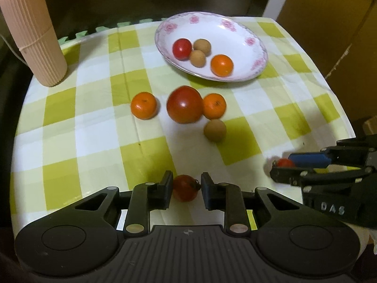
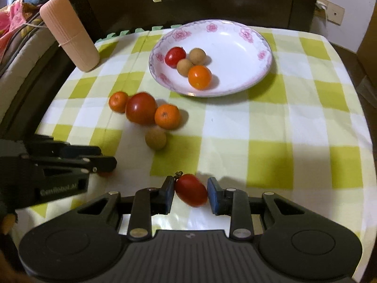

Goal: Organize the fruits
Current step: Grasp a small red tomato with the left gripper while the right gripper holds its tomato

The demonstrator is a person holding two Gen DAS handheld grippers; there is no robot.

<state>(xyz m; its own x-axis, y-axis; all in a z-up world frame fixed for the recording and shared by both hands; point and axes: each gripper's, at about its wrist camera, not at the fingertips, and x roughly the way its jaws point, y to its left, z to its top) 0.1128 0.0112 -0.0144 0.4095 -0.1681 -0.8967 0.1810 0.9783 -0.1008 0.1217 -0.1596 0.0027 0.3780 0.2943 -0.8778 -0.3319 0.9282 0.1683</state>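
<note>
Surface [image 1: 82,122]: green-and-white checked cloth. Floral-rimmed white plate [image 1: 238,37] at the far side holds one small red tomato [image 1: 182,48], two tan round fruits [image 1: 202,46] and one orange [image 1: 221,65].

Pink ribbed cylinder [image 1: 33,35] stands at the far left corner.

Loose fruit mid-surface: big red tomato [image 1: 185,104] touching an orange on its right [image 1: 214,106], another orange [image 1: 143,105] just left, one tan fruit [image 1: 215,130] nearer.

Left gripper [image 1: 185,188] pinches a small red tomato with a dried stem [image 1: 185,191]; body reads "CenfiebotAI", partly blurred.

Right gripper [image 2: 190,192] pinches an oval red tomato [image 2: 191,193], stem up-left; body reads "DAS".

Both tomatoes sit low over the near edge of the cloth.
</note>
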